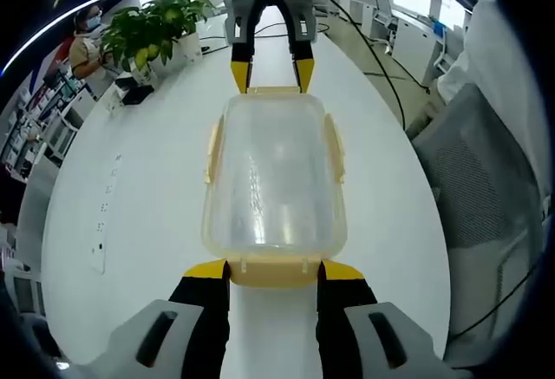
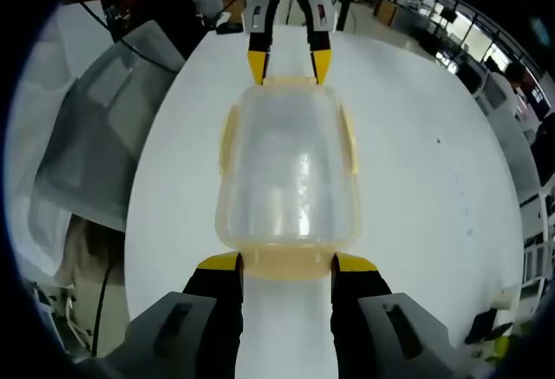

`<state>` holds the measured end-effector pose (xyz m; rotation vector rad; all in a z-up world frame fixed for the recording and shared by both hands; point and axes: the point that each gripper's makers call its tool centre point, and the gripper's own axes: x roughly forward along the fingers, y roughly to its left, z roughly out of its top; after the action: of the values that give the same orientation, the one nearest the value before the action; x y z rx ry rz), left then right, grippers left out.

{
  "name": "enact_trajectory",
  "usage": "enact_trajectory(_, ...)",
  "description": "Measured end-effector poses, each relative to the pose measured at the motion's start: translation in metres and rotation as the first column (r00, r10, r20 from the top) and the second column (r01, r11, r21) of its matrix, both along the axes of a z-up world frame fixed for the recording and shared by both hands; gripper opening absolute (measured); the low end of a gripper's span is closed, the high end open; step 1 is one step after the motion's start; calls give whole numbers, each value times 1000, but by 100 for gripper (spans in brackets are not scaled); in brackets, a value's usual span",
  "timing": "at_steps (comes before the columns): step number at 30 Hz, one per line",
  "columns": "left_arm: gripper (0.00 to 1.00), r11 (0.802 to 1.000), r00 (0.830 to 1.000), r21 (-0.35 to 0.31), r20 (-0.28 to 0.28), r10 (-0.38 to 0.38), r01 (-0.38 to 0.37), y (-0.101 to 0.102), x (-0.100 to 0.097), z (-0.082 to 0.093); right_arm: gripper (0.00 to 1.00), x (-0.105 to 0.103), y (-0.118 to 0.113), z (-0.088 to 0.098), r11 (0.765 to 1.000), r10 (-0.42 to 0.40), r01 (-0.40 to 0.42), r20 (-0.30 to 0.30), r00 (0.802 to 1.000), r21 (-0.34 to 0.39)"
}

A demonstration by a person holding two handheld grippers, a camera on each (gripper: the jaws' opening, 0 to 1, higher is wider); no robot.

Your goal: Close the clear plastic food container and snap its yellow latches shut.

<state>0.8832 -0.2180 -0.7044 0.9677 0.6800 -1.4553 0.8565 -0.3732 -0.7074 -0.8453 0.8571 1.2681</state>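
Observation:
The clear plastic container (image 1: 273, 179) lies lengthwise on the white table (image 1: 130, 188), its lid on top. Yellow side latches (image 1: 212, 149) stick out along both long sides. My left gripper (image 1: 275, 270) is open, its yellow fingertips (image 1: 208, 268) flanking the near end latch (image 1: 273, 272). The right gripper (image 1: 272, 74) faces me at the far end, open too. In the right gripper view the same container (image 2: 290, 179) runs away from my right gripper (image 2: 288, 264), whose fingertips (image 2: 355, 264) bracket its end latch (image 2: 288, 262); the left gripper (image 2: 289, 65) stands opposite.
A potted plant (image 1: 156, 28) and a dark object stand at the table's far left, near a seated person (image 1: 87, 45). A flush socket strip (image 1: 104, 214) lies left of the container. A cable (image 1: 381, 75) crosses the table's right side. Mesh chairs (image 2: 95, 127) stand alongside.

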Motion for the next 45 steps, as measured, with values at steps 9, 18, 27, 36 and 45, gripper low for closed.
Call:
enact_trajectory(9, 33, 1000, 1000, 5, -8, 0, 0, -1, -1, -3, 36, -1, -1, -5, 1000, -1, 1, -5, 1000, 0)
enact_trajectory(18, 33, 1000, 1000, 9, -13, 3, -3, 3, -4, -11, 36, -2, 1, -10, 1000, 11, -11, -5, 1000, -5)
enact_trajectory(27, 33, 1000, 1000, 12, -18, 10, -9, 4, -3, -15, 36, 3, 2, -15, 999, 25, -25, -3, 1000, -22)
enact_trajectory(36, 33, 1000, 1000, 9, -23, 9, -9, 6, -4, -16, 36, 3, 3, -18, 999, 28, -28, -12, 1000, -23)
enact_trajectory(45, 33, 1000, 1000, 7, -26, 5, -5, 8, -4, -18, 36, 3, 4, -22, 999, 30, -31, -12, 999, -32)
